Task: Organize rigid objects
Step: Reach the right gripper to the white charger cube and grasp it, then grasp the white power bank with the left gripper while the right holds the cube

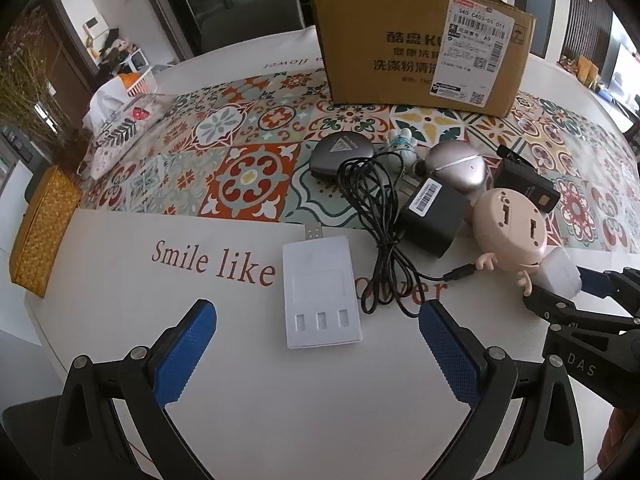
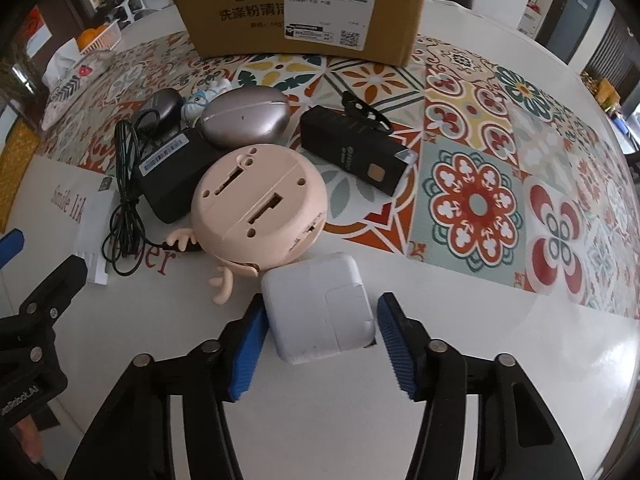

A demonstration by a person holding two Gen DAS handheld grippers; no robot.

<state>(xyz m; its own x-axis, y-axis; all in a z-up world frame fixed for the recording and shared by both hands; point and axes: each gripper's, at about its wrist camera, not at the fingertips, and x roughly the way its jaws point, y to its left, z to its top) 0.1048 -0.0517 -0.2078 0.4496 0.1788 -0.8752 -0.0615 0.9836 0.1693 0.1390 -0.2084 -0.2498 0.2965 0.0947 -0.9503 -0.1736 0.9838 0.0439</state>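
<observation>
A white flat USB charger lies on the table just ahead of my open, empty left gripper. My right gripper is open with its blue pads either side of a white square power adapter; the left pad is close to or touching it and the right pad stands just clear. Behind it lie a beige round toy figure, a black power brick with cable, a silver oval case, a black rectangular device, a grey case and a small white-blue figurine.
A cardboard box stands at the back of the table on the patterned tablecloth. A tissue box and a woven yellow basket sit at the left edge. The right gripper shows in the left wrist view.
</observation>
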